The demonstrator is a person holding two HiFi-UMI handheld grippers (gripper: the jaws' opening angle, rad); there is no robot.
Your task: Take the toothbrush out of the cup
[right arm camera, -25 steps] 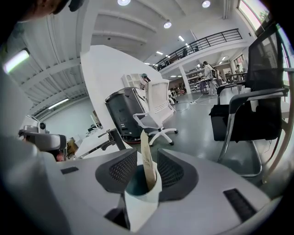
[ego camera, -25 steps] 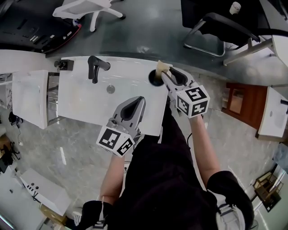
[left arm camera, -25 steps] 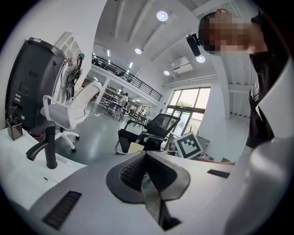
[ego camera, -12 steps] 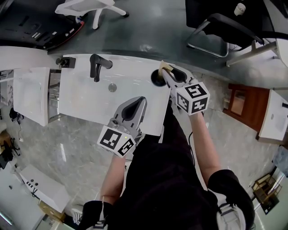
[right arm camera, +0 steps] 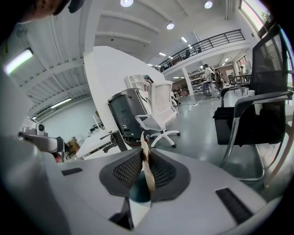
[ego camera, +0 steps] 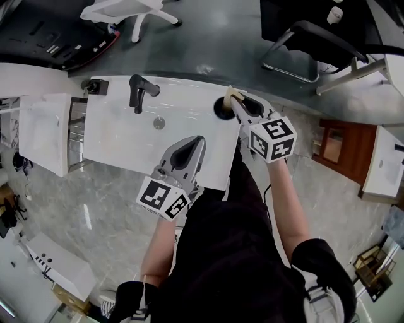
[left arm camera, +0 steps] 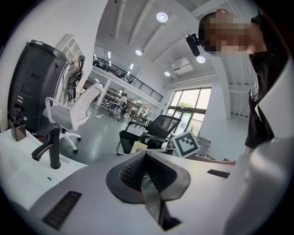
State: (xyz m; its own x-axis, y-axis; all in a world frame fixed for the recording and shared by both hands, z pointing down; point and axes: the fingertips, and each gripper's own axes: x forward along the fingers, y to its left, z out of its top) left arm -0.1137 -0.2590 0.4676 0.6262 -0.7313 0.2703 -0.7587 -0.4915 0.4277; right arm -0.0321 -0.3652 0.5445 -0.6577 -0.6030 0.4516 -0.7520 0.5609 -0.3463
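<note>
Toothbrush (right arm camera: 147,174) stands in a dark cup (ego camera: 220,110) at the back right corner of the white sink (ego camera: 126,142). It looks like a thin tan strip, and its top pokes up out of the cup. The right gripper (ego camera: 240,103) reaches over the right end of the sink to the cup. Its jaws are closing, and the two black pads pinch the tan strip from both sides, above the cup's round mouth.

The left gripper (left arm camera: 146,158) hangs over the front edge of the sink, near the middle. Its jaws are pressed together and hold nothing.

A black tap (ego camera: 140,91) stands at the back left of the sink. A small round drain (ego camera: 159,123) sits in the middle of the sink, between the tap and the left gripper.

On the grey floor past the back of the sink there is a white chair (ego camera: 126,11) to the left and a black chair (ego camera: 315,38) to the right.
</note>
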